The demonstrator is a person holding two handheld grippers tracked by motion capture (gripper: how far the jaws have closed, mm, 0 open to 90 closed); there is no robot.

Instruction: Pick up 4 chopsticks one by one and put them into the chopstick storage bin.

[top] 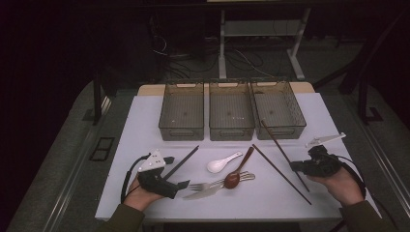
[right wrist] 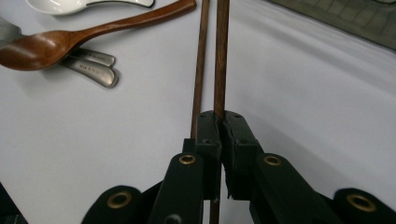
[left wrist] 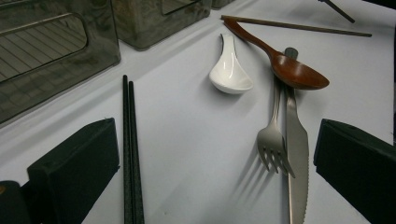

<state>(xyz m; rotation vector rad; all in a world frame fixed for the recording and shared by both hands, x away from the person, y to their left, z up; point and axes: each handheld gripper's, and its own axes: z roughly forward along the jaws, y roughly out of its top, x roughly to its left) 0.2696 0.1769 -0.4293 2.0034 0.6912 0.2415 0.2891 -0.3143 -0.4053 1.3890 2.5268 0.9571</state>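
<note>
Your right gripper (right wrist: 219, 122) clamps one brown wooden chopstick (right wrist: 221, 51).

Its thin round shaft runs from the clenched jaws toward the rightmost grey bin (top: 279, 110), tip raised against that bin's front wall; a second wooden chopstick (top: 281, 173) lies flat beside it. Your left gripper (left wrist: 215, 163) stands open near black chopsticks (left wrist: 131, 154), a metal fork (left wrist: 274, 135) and a serrated knife (left wrist: 296, 154). That ribbed translucent bin holds nothing visible.

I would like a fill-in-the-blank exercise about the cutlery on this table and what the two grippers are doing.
1. The right gripper is shut on a brown ____.
2. The left gripper is ____, its jaws wide apart over the table.
3. The wooden spoon lies across the handles of the knife and the ____.
4. Behind the cutlery stand ____ empty bins in a row.

Missing words: chopstick; open; fork; three
</note>
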